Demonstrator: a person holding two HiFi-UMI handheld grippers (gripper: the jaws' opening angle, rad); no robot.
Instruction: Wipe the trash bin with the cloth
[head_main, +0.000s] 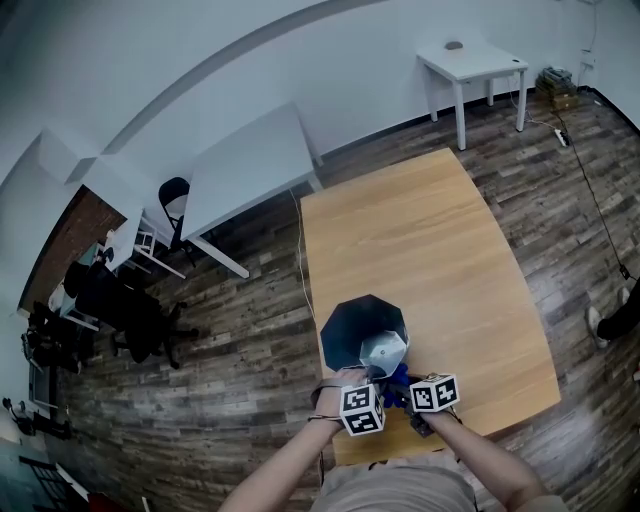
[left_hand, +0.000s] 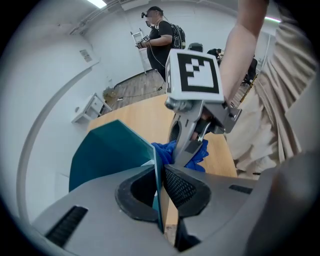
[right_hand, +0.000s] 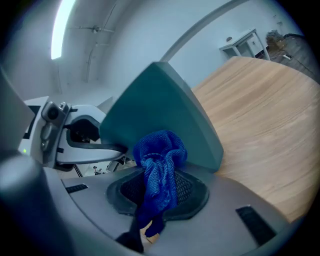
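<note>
Entry, left tongs: closed on the thin wall of the trash bin at its rim, one pad inside and one outside. Right tongs: clamped on a bunched blue cloth; the wad stands out past the pads and lies up against the bin's teal outer face, just beside the left tongs. Trash bin: dark teal, faceted, on the wooden table in its near left part, close to the near edge. Hazards, judged: the hold is on one thin sheet of wall, so a hard wiping stroke could lever the wall out of the pads or flex it; a push toward the near edge could slide or tip the bin off the table; the cloth is held by a small fold only, and drag on the bin's face could pull it free; the two tongs work close together and could knock one another mid-stroke
</note>
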